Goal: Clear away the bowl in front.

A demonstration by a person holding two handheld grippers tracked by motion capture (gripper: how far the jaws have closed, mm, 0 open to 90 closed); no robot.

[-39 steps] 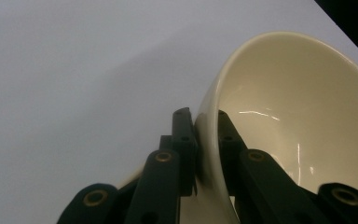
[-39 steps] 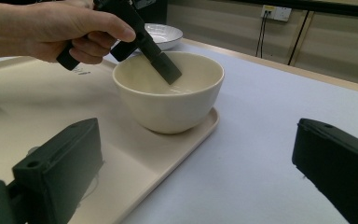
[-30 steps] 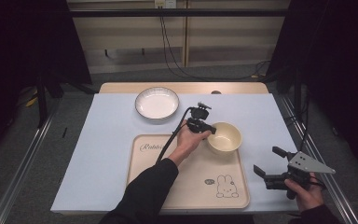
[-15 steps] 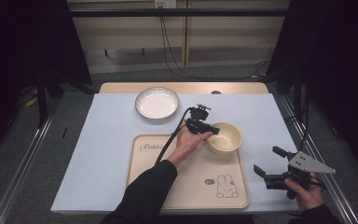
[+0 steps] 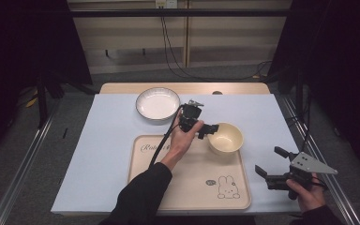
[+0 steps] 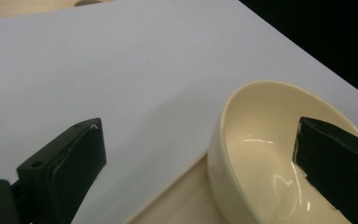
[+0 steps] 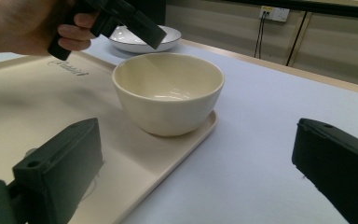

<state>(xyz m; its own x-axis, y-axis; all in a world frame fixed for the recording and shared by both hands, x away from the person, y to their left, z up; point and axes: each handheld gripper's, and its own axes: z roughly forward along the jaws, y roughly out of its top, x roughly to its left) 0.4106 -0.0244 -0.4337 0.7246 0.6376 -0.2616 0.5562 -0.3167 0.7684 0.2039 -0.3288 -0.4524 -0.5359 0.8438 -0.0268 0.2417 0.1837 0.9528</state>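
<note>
Right tool (image 5: 271, 163) idles at 4 o'clock off the tray (image 5: 187, 187), jaws spread, nothing in them. Left tool (image 5: 205, 131) is spread too, one jaw inside the cream bowl (image 5: 226, 139), one outside its rim. The bowl sits on the tray's 1 o'clock corner. Looks like a grab: next up is pinching the wall, then lifting. White plate (image 5: 158, 104) waits at 12.

Dim room, table (image 5: 98, 140) lit from above; bowl (image 6: 265, 154) glare, near tools blurred
</note>
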